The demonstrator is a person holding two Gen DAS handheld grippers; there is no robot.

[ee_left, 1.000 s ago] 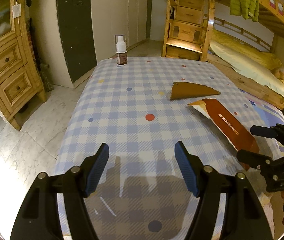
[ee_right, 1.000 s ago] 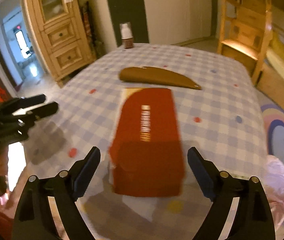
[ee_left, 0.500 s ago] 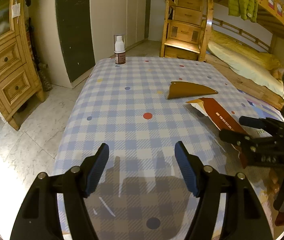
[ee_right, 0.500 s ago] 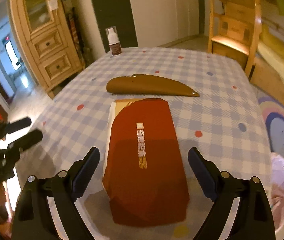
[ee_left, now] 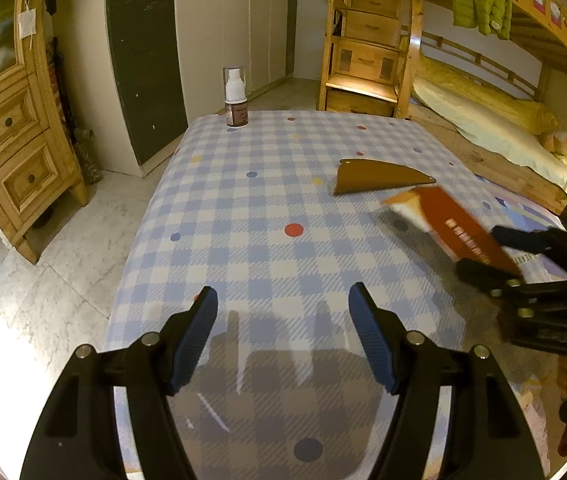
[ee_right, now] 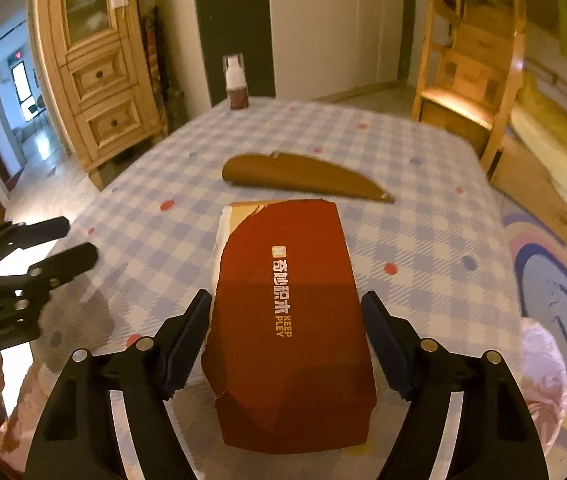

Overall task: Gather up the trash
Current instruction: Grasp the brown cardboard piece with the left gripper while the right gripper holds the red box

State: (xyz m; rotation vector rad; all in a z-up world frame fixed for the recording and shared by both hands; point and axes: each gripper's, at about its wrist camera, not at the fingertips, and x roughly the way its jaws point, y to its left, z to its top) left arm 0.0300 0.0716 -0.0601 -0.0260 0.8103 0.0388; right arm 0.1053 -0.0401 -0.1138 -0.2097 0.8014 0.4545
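On the checked tablecloth (ee_right: pixel 423 216), the red box (ee_right: pixel 287 320) now sits between the wide-open right gripper (ee_right: pixel 285 334), closer than before; the left gripper (ee_left: pixel 283 336) gapes empty.

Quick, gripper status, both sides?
Left gripper: open, nothing between its fingers.
Right gripper: open, straddling the red box, not yet closed on it.

The tablecloth (ee_left: pixel 243 208) has blue and white checks with red, blue and yellow dots. The torn box (ee_right: pixel 287 320) is dark red with white letters. The flat scrap (ee_right: pixel 303 178) far behind it is brown. The bottle (ee_left: pixel 235 98) is white and brown.
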